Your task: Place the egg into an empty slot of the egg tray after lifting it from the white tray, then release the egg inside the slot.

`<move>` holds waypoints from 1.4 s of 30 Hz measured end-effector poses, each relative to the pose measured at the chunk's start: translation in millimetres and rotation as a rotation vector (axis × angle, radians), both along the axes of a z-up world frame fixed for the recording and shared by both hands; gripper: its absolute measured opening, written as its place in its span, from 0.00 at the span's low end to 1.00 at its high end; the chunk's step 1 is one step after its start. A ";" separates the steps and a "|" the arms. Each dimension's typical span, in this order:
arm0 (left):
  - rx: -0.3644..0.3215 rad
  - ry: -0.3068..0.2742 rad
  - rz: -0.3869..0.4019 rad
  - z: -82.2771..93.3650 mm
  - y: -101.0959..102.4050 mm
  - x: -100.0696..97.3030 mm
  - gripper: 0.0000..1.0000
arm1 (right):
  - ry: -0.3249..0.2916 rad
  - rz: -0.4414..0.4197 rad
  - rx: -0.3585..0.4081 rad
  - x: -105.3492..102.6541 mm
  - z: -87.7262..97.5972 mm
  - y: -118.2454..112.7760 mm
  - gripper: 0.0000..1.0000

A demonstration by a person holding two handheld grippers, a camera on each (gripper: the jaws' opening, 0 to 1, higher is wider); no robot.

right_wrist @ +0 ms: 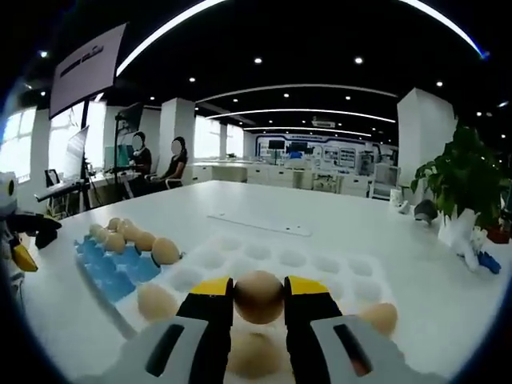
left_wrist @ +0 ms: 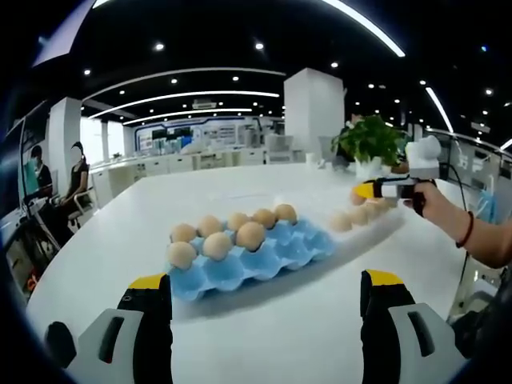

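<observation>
Brown and smooth, the egg [right_wrist: 258, 296] is being gripped between the yellow-tipped jaws of the right gripper [right_wrist: 258, 298], which are closed against its two sides. It is being held over the white tray [right_wrist: 320, 268], a glossy moulded sheet of round dimples where other eggs [right_wrist: 157, 302] are lying. The blue egg tray [right_wrist: 112, 272] is lying to the left of the held egg in the right gripper view, just beside the white tray; judging from this, a carry to the left is being called for. In the left gripper view the same blue tray [left_wrist: 276, 256] is being seen with its far rows filled by eggs [left_wrist: 217, 245] and its near row of cups standing empty. The left gripper [left_wrist: 264, 308] is being held wide apart, gripping nothing, over the bare white table [left_wrist: 264, 344] on the near side of the blue tray. The right gripper is judged the nearer tool, the egg already being in it.
</observation>
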State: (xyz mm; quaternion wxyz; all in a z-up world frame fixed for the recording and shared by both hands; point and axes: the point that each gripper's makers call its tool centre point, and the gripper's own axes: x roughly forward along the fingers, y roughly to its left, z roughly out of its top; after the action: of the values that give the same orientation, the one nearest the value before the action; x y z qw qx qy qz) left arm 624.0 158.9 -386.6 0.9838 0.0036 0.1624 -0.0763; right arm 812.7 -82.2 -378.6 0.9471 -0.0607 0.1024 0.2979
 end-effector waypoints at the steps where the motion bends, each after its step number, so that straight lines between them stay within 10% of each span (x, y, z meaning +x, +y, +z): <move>1: -0.001 0.001 0.001 -0.2 0.3 -0.1 1.00 | 0.003 0.002 -0.001 0.7 -1.3 0.5 0.26; 42: 0.012 0.026 -0.004 -5.6 1.9 1.4 1.00 | 0.260 -0.091 -0.088 23.8 -43.4 -10.6 0.28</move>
State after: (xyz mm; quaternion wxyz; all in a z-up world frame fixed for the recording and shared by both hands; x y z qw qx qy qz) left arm 625.4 160.7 -392.2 0.9813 0.0089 0.1759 -0.0772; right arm 836.6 -92.9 -422.0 0.9349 -0.0581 0.2398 0.2552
